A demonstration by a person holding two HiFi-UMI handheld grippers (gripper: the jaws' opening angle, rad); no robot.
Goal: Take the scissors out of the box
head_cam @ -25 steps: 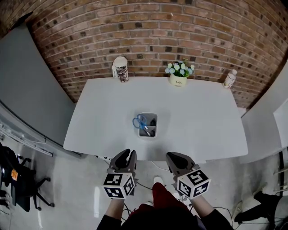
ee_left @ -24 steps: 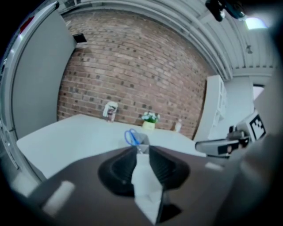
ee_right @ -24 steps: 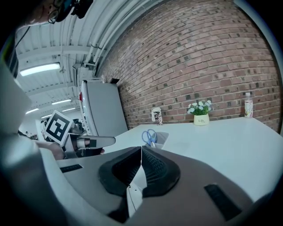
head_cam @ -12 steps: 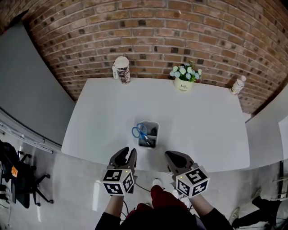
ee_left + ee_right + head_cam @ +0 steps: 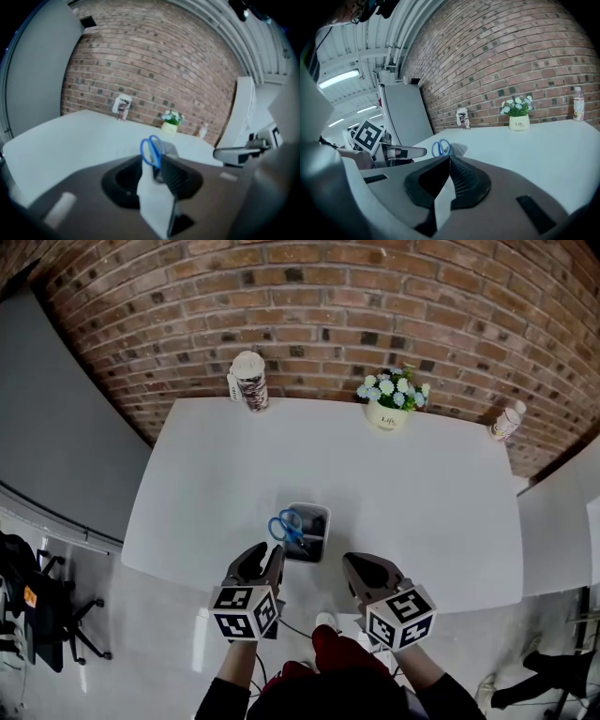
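**Scissors stand in the box, just ahead of the fingers**

The scissors point(image 5: 285, 526) stand blue handles up in the small box point(image 5: 316, 514), near the front edge of the white desk point(image 5: 422, 502). The left gripper point(image 5: 264, 555) hangs at that edge, just short of the box and in line with the handles. Its fingers are opening, with nothing between them. The right gripper point(image 5: 355, 564) hangs a bit to the right of the box, fingers closed together and empty. Open desk lies all around the box. A cup point(image 5: 249, 381), a flower pot point(image 5: 387, 414) and a bottle point(image 5: 507, 420) stand far back by the brick wall point(image 5: 309, 296).
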